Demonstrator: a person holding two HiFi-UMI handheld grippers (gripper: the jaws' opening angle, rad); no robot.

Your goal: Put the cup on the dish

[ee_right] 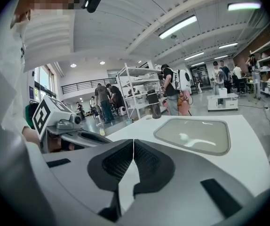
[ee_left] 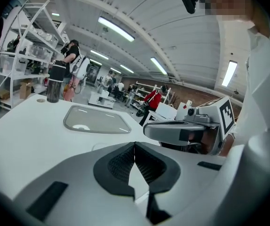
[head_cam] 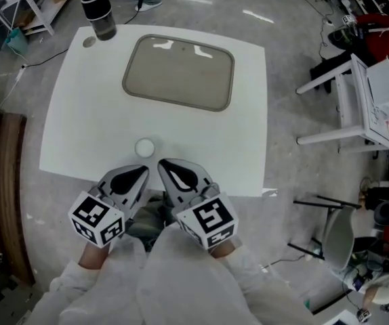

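A small white cup stands on the white table near its front edge. The dish is a flat grey-beige tray with rounded corners in the middle of the table, with nothing on it; both gripper views show it too, the dish and the dish. My left gripper and right gripper sit side by side at the front edge, just short of the cup. Both point toward it. Each pair of jaws is shut, tips touching, with nothing between them, as seen at the left gripper and the right gripper.
A black tumbler stands at the table's far left corner beside a small round hole. White furniture and chairs stand on the floor to the right. People and shelving are in the background beyond the table.
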